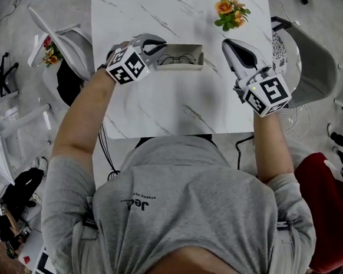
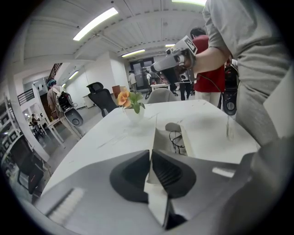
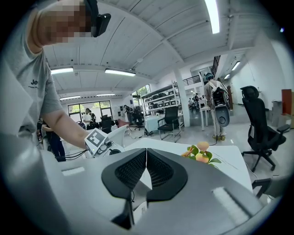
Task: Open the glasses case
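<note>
The white glasses case lies open on the table's far half, with thin-framed glasses inside. My left gripper is at the case's left end. In the left gripper view its jaws are shut on a thin white flap of the case, and the glasses show beyond them. My right gripper hovers to the right of the case, apart from it. Its jaws are shut with nothing between them.
A small pot of orange flowers stands at the far right of the white marble table. A white chair stands left of the table and a grey one right. Other people and office chairs are farther back in the room.
</note>
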Demonstrator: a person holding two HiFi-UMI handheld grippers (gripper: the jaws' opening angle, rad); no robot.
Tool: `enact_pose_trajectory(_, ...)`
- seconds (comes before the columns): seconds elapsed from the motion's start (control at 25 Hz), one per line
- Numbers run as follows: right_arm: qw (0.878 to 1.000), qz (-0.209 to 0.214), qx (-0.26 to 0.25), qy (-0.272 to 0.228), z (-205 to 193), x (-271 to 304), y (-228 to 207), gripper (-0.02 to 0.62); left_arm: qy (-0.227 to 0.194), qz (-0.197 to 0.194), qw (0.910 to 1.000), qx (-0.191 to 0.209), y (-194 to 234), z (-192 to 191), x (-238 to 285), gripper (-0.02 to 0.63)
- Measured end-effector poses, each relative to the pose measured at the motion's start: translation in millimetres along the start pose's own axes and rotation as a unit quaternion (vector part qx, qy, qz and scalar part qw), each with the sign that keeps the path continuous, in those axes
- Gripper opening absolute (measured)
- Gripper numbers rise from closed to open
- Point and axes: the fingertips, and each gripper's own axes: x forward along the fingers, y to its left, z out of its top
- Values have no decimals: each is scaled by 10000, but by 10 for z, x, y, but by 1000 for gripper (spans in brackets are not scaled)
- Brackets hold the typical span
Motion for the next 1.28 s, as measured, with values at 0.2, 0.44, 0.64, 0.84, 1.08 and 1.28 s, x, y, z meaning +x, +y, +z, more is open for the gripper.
enact_pose_trajectory(0.2,10000,-18,27,26,-17,9,-54,8,39,44,10000,-23,112,-13,47,71)
enact_pose_trajectory(0.44,10000,-43,65,24,-35,11,-113,7,167,44,9998,-78,238,-61,130,72)
enact_pose_trajectory(0.64,9999,-56,82,44,-39,23,-159,8,320,10,9994,-123,340,-125,223,74)
enact_pose_trajectory(0.84,9999,-67,122,33,-55,13,-189,8,391,26,9991,-177,371,-151,262,74)
enact_pose_trajectory(1.08,9998,-71,158,13,-49,19,-195,8,258,67,9976,-641,403,-144,248,74)
enact_pose_trajectory(1.28,9999,-58,117,-1,9,13,-170,8,-1,42,9936,-1127,442,-50,189,83)
